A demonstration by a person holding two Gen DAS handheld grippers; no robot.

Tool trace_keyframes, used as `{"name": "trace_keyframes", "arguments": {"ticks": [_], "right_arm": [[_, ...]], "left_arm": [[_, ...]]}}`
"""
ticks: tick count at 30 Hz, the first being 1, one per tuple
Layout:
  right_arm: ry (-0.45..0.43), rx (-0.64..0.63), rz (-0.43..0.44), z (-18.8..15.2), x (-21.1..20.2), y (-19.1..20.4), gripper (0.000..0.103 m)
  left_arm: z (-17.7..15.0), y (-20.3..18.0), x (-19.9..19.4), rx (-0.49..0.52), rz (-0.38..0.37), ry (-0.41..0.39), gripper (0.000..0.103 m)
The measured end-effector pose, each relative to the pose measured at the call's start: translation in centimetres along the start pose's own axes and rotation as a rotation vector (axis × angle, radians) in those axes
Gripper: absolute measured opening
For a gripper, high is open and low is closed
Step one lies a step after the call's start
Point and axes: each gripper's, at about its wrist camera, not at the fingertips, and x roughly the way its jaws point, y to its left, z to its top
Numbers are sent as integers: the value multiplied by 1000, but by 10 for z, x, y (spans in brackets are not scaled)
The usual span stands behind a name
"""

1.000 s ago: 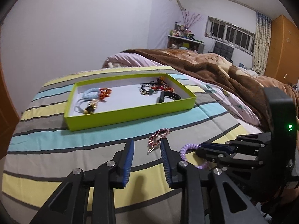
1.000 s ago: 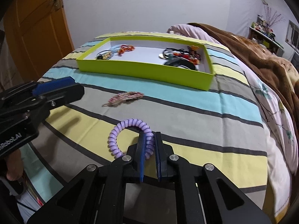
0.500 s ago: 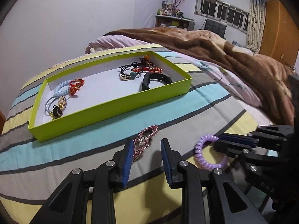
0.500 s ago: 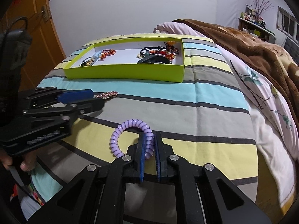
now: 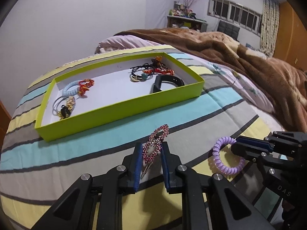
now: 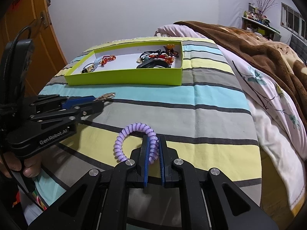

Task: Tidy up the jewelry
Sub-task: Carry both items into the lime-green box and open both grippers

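A: Pink beaded hair clip (image 5: 155, 143) flat on striped bedspread (image 5: 191, 115), on grey band just before green tray (image 5: 119, 113). Lower end between pads of left gripper (image 5: 151, 153); upper, jewelled end sticking out past fingertips toward tray.

B: Gripped?

A: Cannot say for sure. Jaws just been closing, now about half apart, clip between them. Left pad close against beads, sliver of gap on right. Counted as not yet pinched. In right wrist view, only tip of clip (image 6: 107, 96) poking out beyond left gripper (image 6: 90, 103).

B: Purple coil hair tie?

A: Purple hair tie (image 6: 134, 140) on yellow band of bedspread (image 6: 211, 105), right of clip and apart from it. Right gripper (image 6: 153, 145) clamped on near right side of loop, jaws narrow, coil squeezed between blue pads. Rest of loop curving out left and forward, resting on cloth. Same in left wrist view: hair tie (image 5: 226, 157), right gripper (image 5: 238, 147) biting its far edge.

B: Tray contents?

A: Tray (image 6: 124, 79) white inside. Left end: blue coil tie (image 5: 70, 89), red beaded piece (image 5: 85, 84), grey bands with gold and black charm (image 5: 64, 109). Right end: tangle of black cords, teal bead and red-orange bits (image 5: 149, 71), plus black band (image 5: 167, 82) against near wall.

B: Surroundings?

A: Brown blanket (image 5: 249, 61) heaped over right of bed, pale flowered sheet (image 6: 268, 95) beneath. Orange wooden door (image 6: 28, 38) at left. Fingers (image 6: 28, 169) around left gripper's handle, bottom left.
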Motion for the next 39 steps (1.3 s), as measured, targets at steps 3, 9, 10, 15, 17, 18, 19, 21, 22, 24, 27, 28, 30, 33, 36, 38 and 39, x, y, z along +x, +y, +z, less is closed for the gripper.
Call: {"name": "trace_keyframes", "arguments": {"ticks": [3, 9, 10, 15, 17, 18, 19, 21, 22, 24, 27, 28, 30, 33, 36, 38, 39], "right_arm": [[-15, 8, 3, 1, -5, 0, 9], [-45, 3, 6, 7, -15, 5, 9], [-49, 1, 6, 8, -16, 6, 9], [-73, -16, 13, 17, -23, 13, 9], [-82, -26, 14, 22, -24, 16, 9], [-86, -30, 15, 24, -25, 18, 9], [-89, -33, 16, 26, -26, 19, 9], [-97, -42, 17, 31, -26, 21, 9], [-101, -47, 18, 34, -27, 22, 9], [-109, -56, 19, 39, -28, 24, 9], [-121, -72, 18, 48, -28, 29, 9], [-125, -76, 19, 52, -27, 30, 9], [-131, -83, 19, 59, -26, 32, 9], [-136, -89, 23, 68, -21, 34, 9], [-136, -91, 23, 79, -14, 35, 9], [-137, -94, 24, 86, -8, 35, 9], [-138, -95, 23, 88, -6, 36, 9]], "left_arm": [[-4, 2, -10, -23, 0, -19, 19], [-11, 10, -36, -66, 4, -71, 19], [-11, 11, -41, -73, 6, -81, 19], [-6, 19, -59, -94, 19, -123, 19], [-3, 23, -64, -99, 22, -136, 19], [-2, 24, -66, -102, 26, -141, 19], [0, 25, -69, -103, 30, -147, 19], [3, 27, -72, -100, 38, -157, 19], [5, 28, -73, -97, 41, -162, 19], [8, 30, -76, -91, 48, -171, 19], [16, 35, -76, -90, 57, -182, 19], [18, 36, -76, -92, 59, -184, 19], [22, 40, -74, -94, 63, -188, 19], [30, 48, -70, -94, 73, -192, 19], [37, 56, -65, -103, 71, -196, 19], [43, 62, -60, -109, 76, -200, 19], [47, 66, -58, -112, 78, -201, 19]]}}
